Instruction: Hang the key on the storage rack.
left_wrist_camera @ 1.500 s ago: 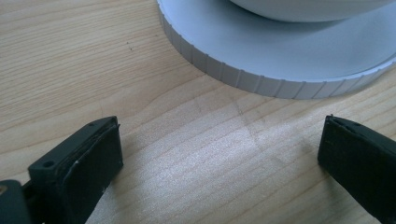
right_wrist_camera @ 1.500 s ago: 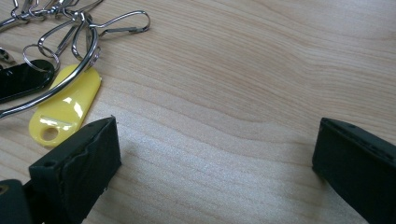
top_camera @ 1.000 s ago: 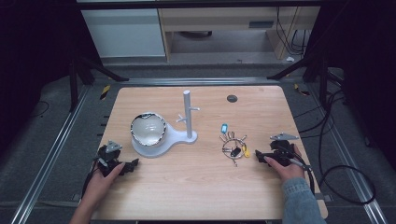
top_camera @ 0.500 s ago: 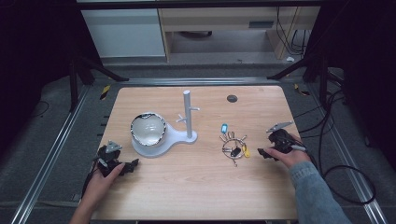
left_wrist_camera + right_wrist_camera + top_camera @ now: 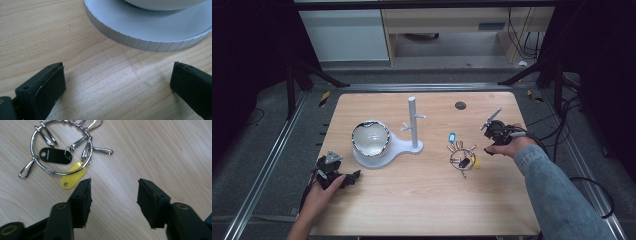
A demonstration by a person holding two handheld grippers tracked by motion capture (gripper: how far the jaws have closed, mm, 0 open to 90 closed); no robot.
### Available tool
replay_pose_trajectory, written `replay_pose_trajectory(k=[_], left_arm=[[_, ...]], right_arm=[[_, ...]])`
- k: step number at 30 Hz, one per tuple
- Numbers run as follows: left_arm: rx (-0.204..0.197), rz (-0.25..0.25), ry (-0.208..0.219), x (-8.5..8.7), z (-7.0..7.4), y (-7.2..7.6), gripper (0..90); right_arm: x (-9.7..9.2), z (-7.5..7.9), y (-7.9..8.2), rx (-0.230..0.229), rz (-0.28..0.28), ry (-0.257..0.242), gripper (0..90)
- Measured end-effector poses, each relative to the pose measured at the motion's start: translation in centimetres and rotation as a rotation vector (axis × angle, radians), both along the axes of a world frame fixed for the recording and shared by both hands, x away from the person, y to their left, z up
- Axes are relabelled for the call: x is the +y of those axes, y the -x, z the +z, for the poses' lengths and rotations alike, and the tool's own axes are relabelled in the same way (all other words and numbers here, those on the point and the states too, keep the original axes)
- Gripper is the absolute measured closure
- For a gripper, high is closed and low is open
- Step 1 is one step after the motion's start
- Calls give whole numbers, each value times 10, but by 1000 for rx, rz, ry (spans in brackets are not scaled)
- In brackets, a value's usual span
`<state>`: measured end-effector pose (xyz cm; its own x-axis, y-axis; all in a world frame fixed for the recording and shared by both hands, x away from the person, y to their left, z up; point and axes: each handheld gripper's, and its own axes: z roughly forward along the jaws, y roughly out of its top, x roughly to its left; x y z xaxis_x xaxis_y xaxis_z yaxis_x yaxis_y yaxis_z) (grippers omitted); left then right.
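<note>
- Keyring lies flat on the bench, just right of the white peg stand; right tongs hang above and beside it, their jaws just closing, half-shut on nothing.
- Risk: pads may pinch the yellow tag alone, so the ring swings or drops.
- Thin wire could slip between the pads.
- Left tongs rest wide open, empty, beside the stand's base; a nudge could shift it.

Your right arm wears a blue denim sleeve. Both grippers are black: the left gripper carries a grey three-cornered plate, and the right gripper trails a black cable toward 4 o'clock.
</note>
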<state>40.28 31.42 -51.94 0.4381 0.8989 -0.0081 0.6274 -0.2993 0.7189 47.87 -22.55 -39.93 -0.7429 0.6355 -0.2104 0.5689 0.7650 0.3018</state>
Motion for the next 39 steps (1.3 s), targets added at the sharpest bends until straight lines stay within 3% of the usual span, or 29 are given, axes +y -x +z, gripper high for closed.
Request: replay_pose_trajectory(k=[2,6,17,19,27,31,39], left_arm=[[0,0,0,0,0,0,0],[0,0,0,0,0,0,0],[0,0,1,0,0,0,0],[0,0,0,0,0,0,0],[0,1,0,0,0,0,0],[0,0,1,0,0,0,0],[0,0,0,0,0,0,0]], right_arm=[[5,4,-5,30,27,5,541],[9,6,-12,54,39,1,576],[28,6,-25,138,69,56,672],[34,0,-28,169,84,68,722],[40,-17,-39,187,105,95,812],[43,-25,-46,190,110,104,796],[49,-44,-62,209,136,129,662]])
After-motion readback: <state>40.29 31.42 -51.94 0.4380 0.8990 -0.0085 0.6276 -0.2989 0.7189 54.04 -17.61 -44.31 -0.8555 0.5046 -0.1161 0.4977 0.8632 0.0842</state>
